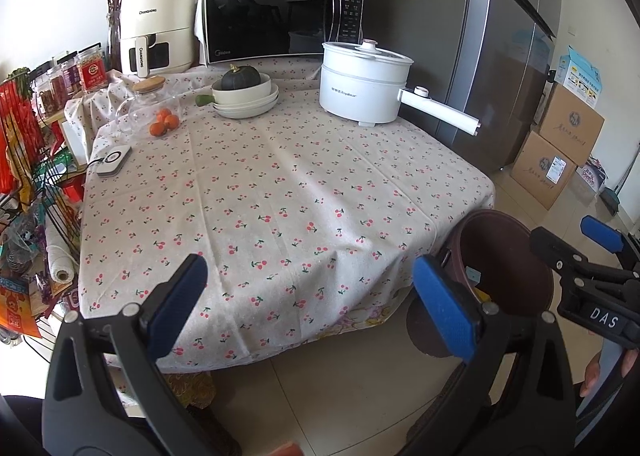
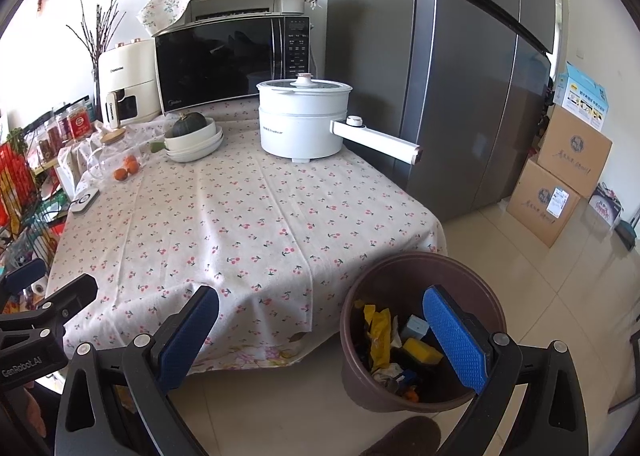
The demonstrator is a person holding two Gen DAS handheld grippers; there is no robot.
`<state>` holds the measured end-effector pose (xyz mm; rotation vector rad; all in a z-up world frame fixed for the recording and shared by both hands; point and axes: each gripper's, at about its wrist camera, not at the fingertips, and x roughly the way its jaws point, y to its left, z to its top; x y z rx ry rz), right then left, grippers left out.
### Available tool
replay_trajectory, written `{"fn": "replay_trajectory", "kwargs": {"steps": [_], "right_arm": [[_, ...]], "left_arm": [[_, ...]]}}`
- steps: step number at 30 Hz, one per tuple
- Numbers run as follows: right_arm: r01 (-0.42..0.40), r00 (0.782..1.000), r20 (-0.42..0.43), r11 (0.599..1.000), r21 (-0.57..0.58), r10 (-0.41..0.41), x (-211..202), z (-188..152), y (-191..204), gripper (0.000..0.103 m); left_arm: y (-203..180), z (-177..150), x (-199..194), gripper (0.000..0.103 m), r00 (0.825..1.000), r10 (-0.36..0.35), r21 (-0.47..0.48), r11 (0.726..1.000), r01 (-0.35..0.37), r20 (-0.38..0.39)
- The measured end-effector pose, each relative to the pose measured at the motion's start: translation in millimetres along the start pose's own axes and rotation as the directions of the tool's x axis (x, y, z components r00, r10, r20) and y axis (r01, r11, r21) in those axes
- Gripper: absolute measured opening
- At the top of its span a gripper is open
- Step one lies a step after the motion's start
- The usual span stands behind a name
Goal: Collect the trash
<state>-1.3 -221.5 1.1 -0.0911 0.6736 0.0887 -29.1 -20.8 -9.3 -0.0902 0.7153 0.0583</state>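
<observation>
The left gripper is spread wide and holds nothing; it hangs over the near edge of the table. The right gripper is also spread wide and empty, with its right pad over the trash bin. The bin stands on the floor, just beside the table's near right corner. Inside the bin lie a yellow wrapper, a yellow sponge and a pale blue box. The tablecloth area nearest the bin is bare.
</observation>
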Motion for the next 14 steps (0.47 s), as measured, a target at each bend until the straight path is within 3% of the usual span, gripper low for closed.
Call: {"fn": "replay_trajectory", "kwargs": {"steps": [14], "right_arm": [[0.002,1.000,-0.012,1.000,0.009,-0.002,1.9,-1.0,0.6,0.103]], "left_arm": [[-0.7,1.3,-0.1,0.102,0.999,-0.037,0.021,0.999,0.037,-0.015]]}}
